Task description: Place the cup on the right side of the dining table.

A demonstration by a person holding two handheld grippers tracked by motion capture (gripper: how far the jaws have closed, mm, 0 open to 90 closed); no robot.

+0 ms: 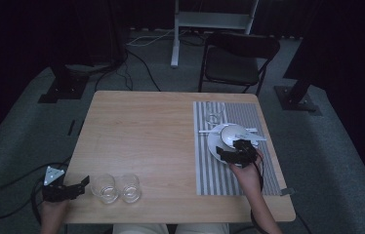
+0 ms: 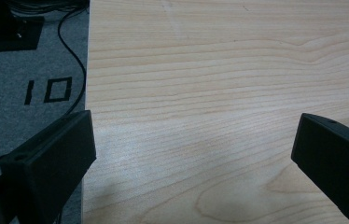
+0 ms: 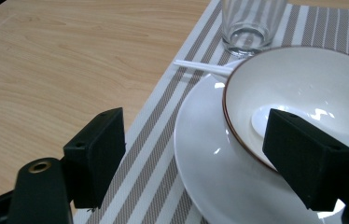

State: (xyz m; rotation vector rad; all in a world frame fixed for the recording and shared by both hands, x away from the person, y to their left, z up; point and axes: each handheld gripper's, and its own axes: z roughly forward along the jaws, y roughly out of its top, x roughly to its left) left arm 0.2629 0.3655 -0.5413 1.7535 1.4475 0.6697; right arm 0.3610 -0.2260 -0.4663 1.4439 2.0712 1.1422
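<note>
One table, one striped mat, one plate, one bowl, three glasses.
Table (image 1: pixel 141 136) carries the striped mat (image 1: pixel 205 170); on it one plate (image 3: pixel 210 163) under one bowl (image 3: pixel 303 84), one glass (image 3: pixel 249 28) behind. Right gripper (image 3: pixel 193 154) jaws wide, straddling the plate's near rim. Left gripper (image 2: pixel 193 154) jaws wide, over bare wood beside two glasses (image 1: pixel 105 187).
</note>
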